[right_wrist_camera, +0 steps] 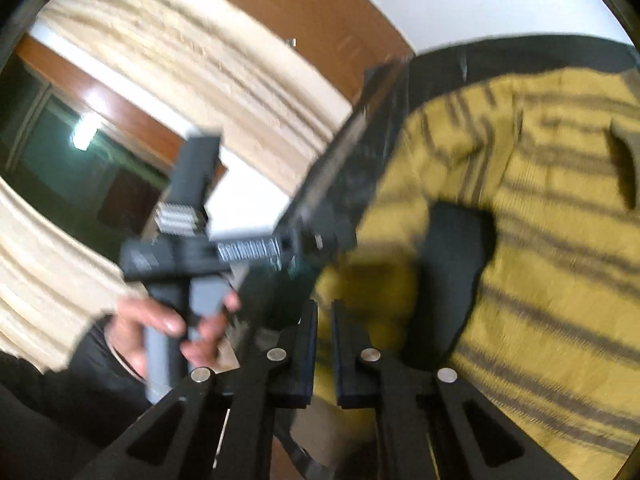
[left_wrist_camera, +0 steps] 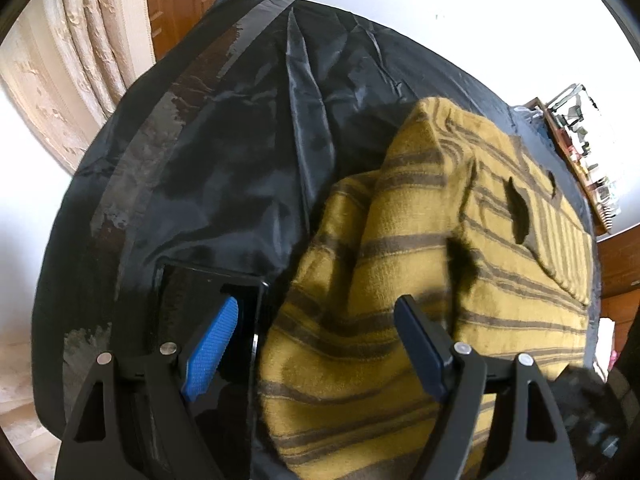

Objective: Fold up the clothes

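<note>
A mustard-yellow sweater with dark stripes point(left_wrist_camera: 420, 240) lies bunched on the black cloth-covered table point(left_wrist_camera: 220, 160). My left gripper point(left_wrist_camera: 316, 344) hovers over the sweater's near left edge, jaws wide open, its blue pad point(left_wrist_camera: 212, 348) clear of the fabric. In the right wrist view the sweater point(right_wrist_camera: 540, 280) fills the right side, blurred. My right gripper point(right_wrist_camera: 325, 320) is shut, with a thin strip of the yellow fabric showing between its fingers. A hand point(right_wrist_camera: 168, 328) holds the left gripper's handle point(right_wrist_camera: 180, 240) at the left of that view.
A flat black box point(left_wrist_camera: 208, 292) sits on the table under the left finger. Cream curtains point(left_wrist_camera: 60, 80) and a wooden door point(left_wrist_camera: 188, 0) stand beyond the table's far left edge. A cluttered shelf point(left_wrist_camera: 580, 152) is at the far right.
</note>
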{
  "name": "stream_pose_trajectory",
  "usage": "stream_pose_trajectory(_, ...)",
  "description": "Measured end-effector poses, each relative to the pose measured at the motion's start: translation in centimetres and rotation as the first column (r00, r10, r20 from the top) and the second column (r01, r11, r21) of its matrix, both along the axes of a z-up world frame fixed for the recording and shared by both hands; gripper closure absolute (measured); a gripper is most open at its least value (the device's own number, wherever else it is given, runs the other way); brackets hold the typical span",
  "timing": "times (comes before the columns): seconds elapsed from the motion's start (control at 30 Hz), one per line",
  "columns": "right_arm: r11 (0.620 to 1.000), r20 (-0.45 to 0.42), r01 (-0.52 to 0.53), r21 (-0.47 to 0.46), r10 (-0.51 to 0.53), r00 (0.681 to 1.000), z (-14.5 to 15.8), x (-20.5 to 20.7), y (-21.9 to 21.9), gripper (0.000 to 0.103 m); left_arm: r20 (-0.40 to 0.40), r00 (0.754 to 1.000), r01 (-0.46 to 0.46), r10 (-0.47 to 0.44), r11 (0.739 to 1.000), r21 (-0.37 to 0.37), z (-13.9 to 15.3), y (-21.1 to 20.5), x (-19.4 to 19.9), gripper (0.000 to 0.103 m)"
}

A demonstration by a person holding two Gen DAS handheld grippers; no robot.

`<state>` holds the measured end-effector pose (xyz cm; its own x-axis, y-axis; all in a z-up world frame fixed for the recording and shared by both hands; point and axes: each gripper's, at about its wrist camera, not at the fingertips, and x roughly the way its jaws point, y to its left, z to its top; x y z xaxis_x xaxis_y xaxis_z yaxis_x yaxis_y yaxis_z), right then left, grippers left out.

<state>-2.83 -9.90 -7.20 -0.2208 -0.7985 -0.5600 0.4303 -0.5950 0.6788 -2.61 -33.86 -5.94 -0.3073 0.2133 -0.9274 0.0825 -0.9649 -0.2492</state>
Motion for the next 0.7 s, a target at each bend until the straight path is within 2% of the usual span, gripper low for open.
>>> stream_pose_trajectory(0.1, 0.999, -0.013, 0.034, -0.019, -0.034, 0.999, 1.4, -1.1, 1.1, 0.095, -0.008, 1.000, 0.018, -0.018, 1.000, 0.003, 0.3, 0.3, 0.3, 0.020)
stream_pose_trajectory(0.17, 0.999, 0.002, 0.043, 0.001, -0.043, 0.999, 1.2, -1.7, 1.6, 0.095, -0.006, 1.000, 0.026, -0.026, 1.000, -0.003, 0.3, 0.4, 0.5, 0.020)
stream_pose_trajectory(0.4, 0.990, 0.104, 0.073, 0.118, -0.086, 0.991, -4.0, -1.1, 3.8, 0.094, 0.023, 0.999, 0.025, -0.025, 1.000, -0.004, -0.6, 0.0, 0.9, 0.020)
stream_pose_trajectory(0.53, 0.986, 0.141, 0.077, 0.146, -0.098, 0.985, -5.2, -0.7, 4.0, 0.092, 0.036, 0.999, 0.033, -0.033, 0.999, -0.013, -1.0, -0.2, 1.3, 0.020)
stream_pose_trajectory(0.57, 0.987, 0.143, 0.073, 0.146, -0.094, 0.985, -5.3, -0.7, 3.9, 0.088, 0.037, 0.999, 0.033, -0.033, 0.999, -0.012, -1.0, -0.3, 1.4, 0.020)
stream_pose_trajectory(0.6, 0.987, 0.141, 0.068, 0.147, -0.089, 0.986, -5.3, -0.7, 3.7, 0.071, 0.038, 0.999, 0.034, -0.033, 0.999, -0.012, -1.0, -0.4, 1.4, 0.020)
stream_pose_trajectory(0.63, 0.987, 0.139, 0.063, 0.149, -0.083, 0.987, -5.3, -0.7, 3.5, 0.040, 0.039, 0.999, 0.034, -0.033, 0.999, -0.012, -1.0, -0.4, 1.5, 0.020)
stream_pose_trajectory(0.67, 0.987, 0.133, 0.059, 0.149, -0.079, 0.988, -5.2, -0.6, 3.4, 0.027, 0.039, 0.999, 0.033, -0.033, 0.999, -0.012, -1.0, -0.6, 1.6, 0.020)
stream_pose_trajectory(0.7, 0.987, 0.119, 0.057, 0.147, -0.075, 0.990, -5.0, -0.3, 3.3, 0.021, 0.040, 0.999, 0.033, -0.032, 0.999, -0.011, -1.0, -0.7, 1.7, 0.020)
